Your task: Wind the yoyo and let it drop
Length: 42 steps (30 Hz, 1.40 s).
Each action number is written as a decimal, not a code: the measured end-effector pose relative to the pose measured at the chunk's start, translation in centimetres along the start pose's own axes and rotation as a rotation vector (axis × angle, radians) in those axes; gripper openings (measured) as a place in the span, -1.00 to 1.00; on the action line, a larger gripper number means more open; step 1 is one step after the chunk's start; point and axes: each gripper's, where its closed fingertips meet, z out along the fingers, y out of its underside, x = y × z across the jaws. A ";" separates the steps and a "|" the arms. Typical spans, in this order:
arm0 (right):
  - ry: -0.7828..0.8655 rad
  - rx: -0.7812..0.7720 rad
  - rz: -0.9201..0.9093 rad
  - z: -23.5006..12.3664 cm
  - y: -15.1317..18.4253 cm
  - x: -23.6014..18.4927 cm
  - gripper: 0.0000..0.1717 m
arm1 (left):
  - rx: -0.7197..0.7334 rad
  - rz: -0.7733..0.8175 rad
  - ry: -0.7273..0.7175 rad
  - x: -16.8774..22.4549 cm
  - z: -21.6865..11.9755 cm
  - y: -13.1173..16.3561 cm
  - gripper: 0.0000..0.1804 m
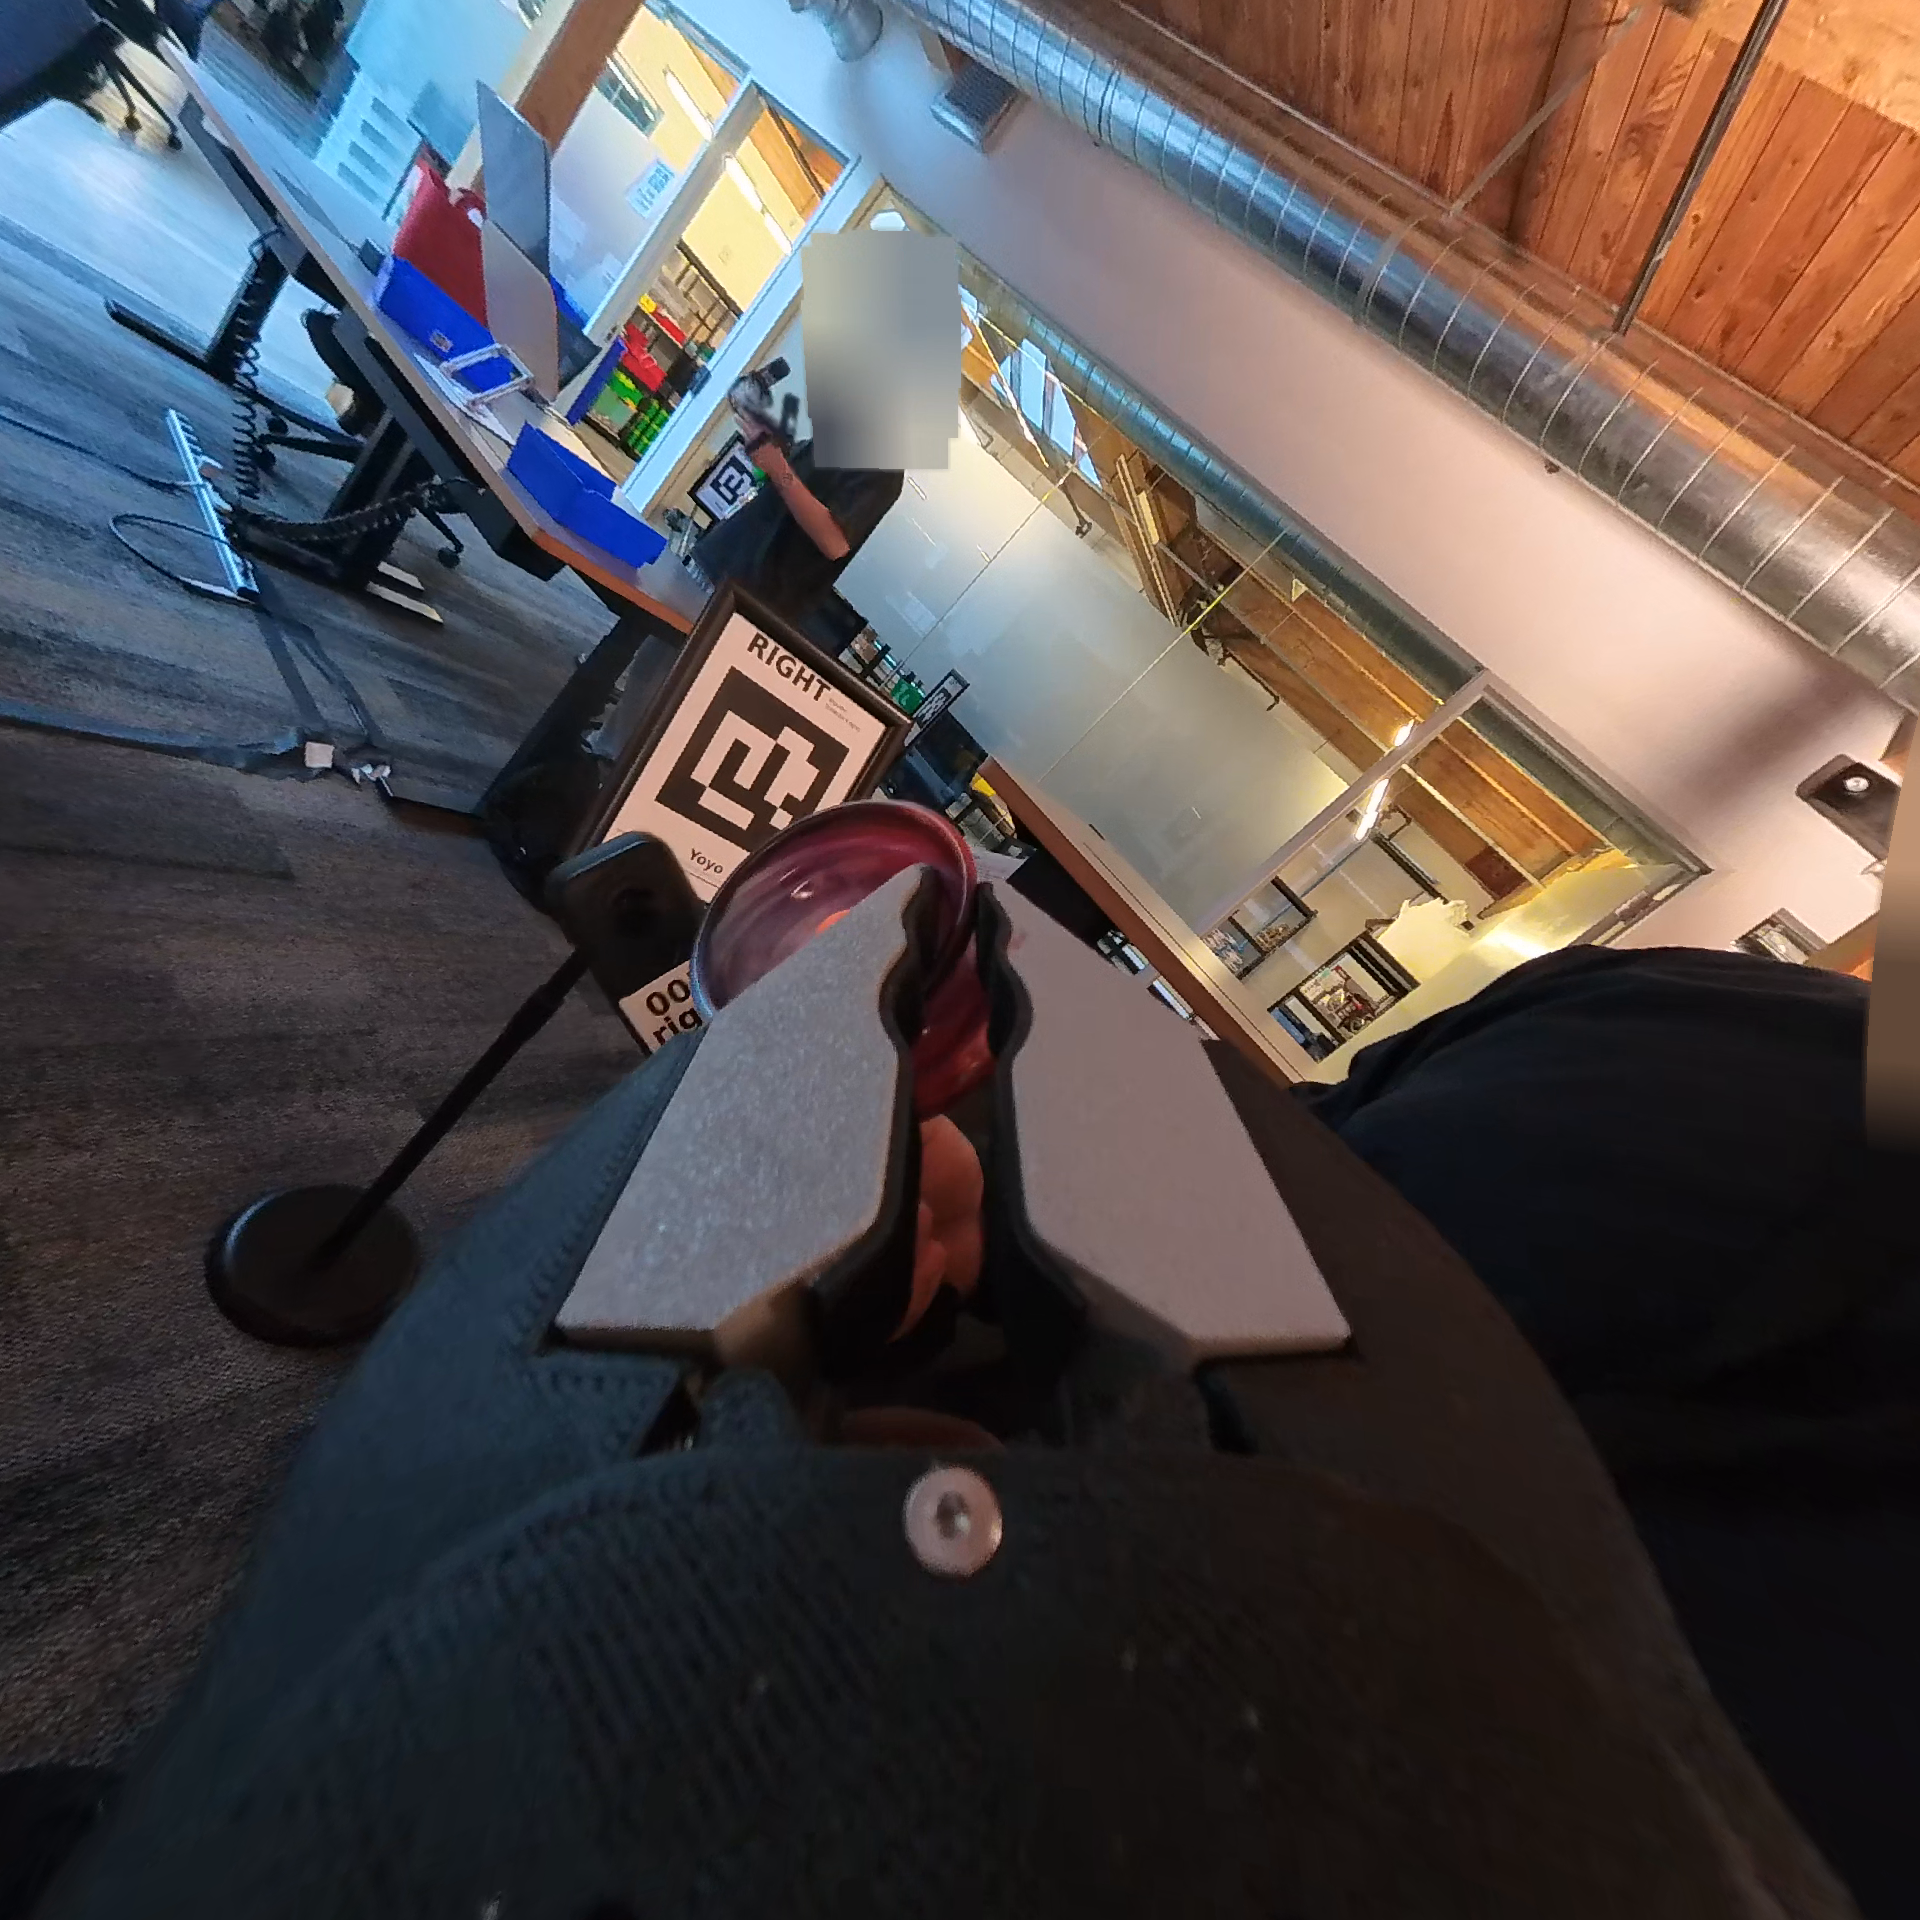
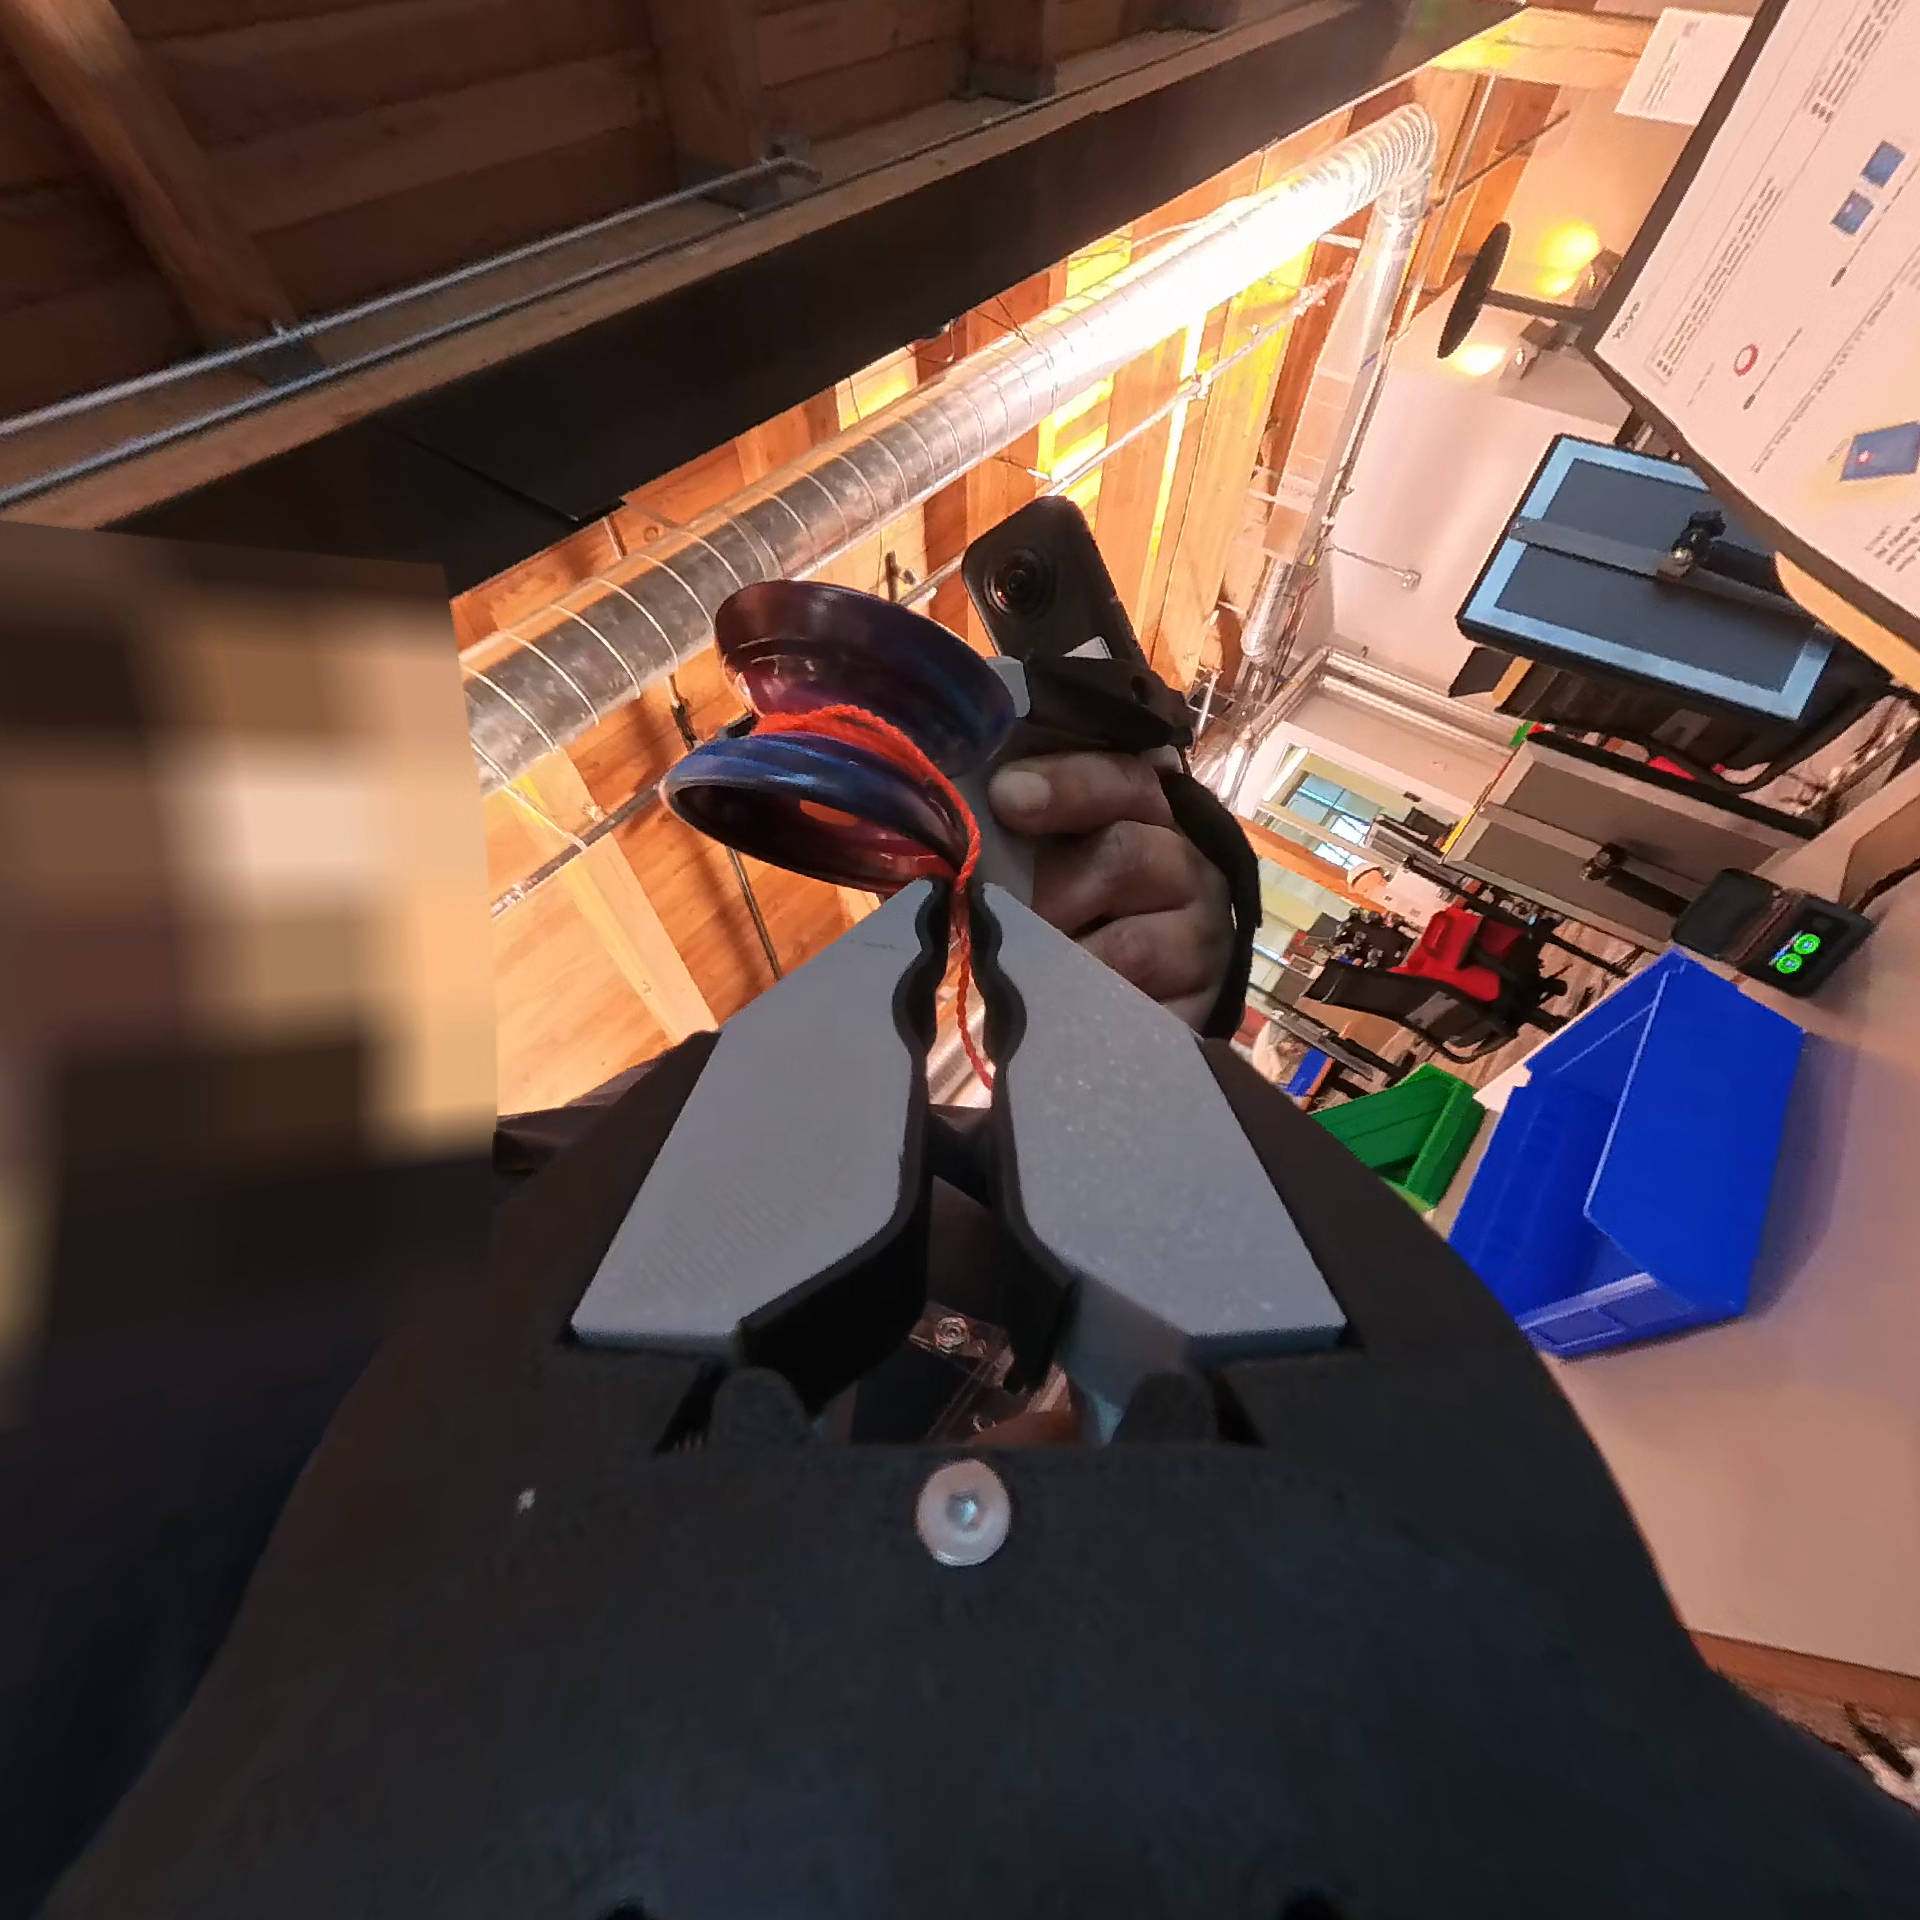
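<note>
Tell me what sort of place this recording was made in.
Likely a converted-loft workshop or lab office: exposed metal ductwork under a wooden plank ceiling, desks carrying blue storage bins, and glass-walled rooms behind them.

Left gripper [image 1: 951,914], seen along its own fingers: two grey fingers [image 1: 821,1039] with black wavy pads drawn close, tips tilted up and to the right, clamped across the rim of a dark red yoyo half [image 1: 831,894]. Right gripper [image 2: 961,899]: grey fingers [image 2: 821,1049] closed to a narrow slit, pads pinching a red string [image 2: 971,997] that runs lengthwise between them. Beyond its tips, the person's left hand [image 2: 1122,883] wraps the far gripper's handle, thumb uppermost, a black strap over the wrist. Both grippers are raised and angled upward.
</note>
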 end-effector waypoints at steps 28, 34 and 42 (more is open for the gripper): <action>-0.015 -0.007 -0.027 0.4 0.2 -0.2 -1.00 | 0.070 0.038 -0.017 -0.4 -0.8 -1.5 -0.97; -0.006 -0.004 -0.034 0.5 0.1 -0.3 -1.00 | 0.046 0.064 -0.031 -0.3 -0.6 -1.0 -0.97; 0.012 0.014 -0.019 0.1 -0.1 0.0 -0.99 | 0.017 0.093 -0.049 -0.1 -0.1 -0.3 -0.96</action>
